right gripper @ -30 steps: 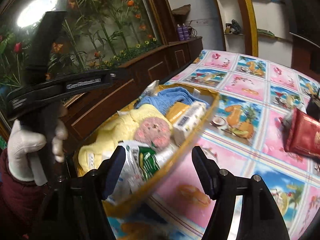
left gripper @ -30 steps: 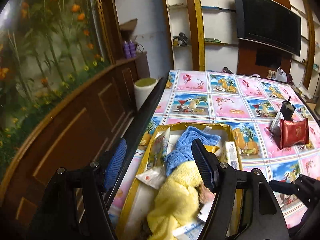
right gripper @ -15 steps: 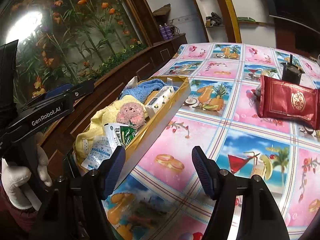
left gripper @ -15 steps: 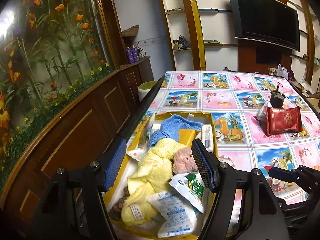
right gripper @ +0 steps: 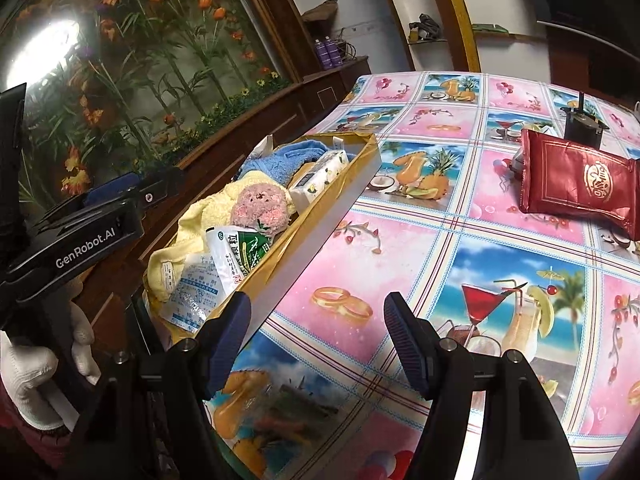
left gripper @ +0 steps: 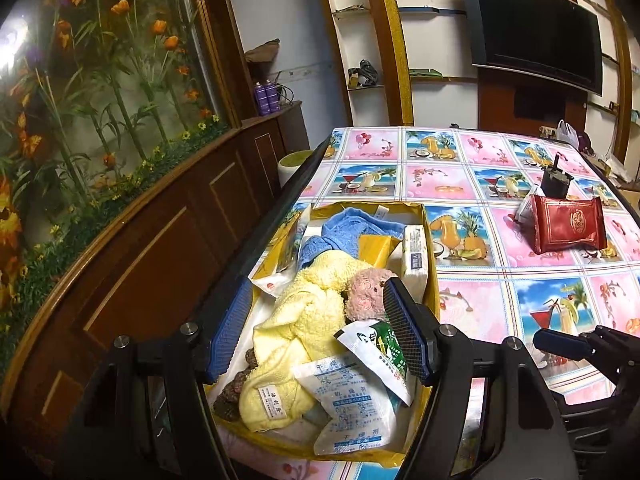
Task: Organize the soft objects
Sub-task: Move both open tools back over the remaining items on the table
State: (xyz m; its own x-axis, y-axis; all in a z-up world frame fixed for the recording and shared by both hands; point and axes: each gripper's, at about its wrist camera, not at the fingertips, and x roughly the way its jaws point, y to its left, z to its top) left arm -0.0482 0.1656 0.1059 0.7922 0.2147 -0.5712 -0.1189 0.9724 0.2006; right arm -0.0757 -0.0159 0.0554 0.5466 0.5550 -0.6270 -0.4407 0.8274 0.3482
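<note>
A shallow yellow box (left gripper: pixel 432 240) sits at the table's left edge. It holds a yellow towel (left gripper: pixel 296 320), a blue towel (left gripper: pixel 340 228), a pink plush toy (left gripper: pixel 366 294), a tissue pack (left gripper: pixel 414 258) and printed sachets (left gripper: pixel 352 396). My left gripper (left gripper: pixel 318 332) hangs open just above the box's near end, with nothing pressed between its blue pads. My right gripper (right gripper: pixel 318 340) is open over the bare tablecloth, with the box (right gripper: pixel 312 240) to its left. The plush toy (right gripper: pixel 260 208) and the green sachet (right gripper: pixel 244 256) lie on top of the pile.
A red foil pouch (left gripper: pixel 568 226) and a small black object (left gripper: pixel 556 184) lie on the fruit-print tablecloth (right gripper: pixel 440 240) to the right. A white-gloved hand (right gripper: pixel 32 376) holds the left gripper (right gripper: pixel 100 216). Wooden panelling and a flower mural run along the left.
Both grippers drew back from the box a second ago, so more of it shows. The right gripper swung off the box to the tablecloth. Little moved since half a second ago.
</note>
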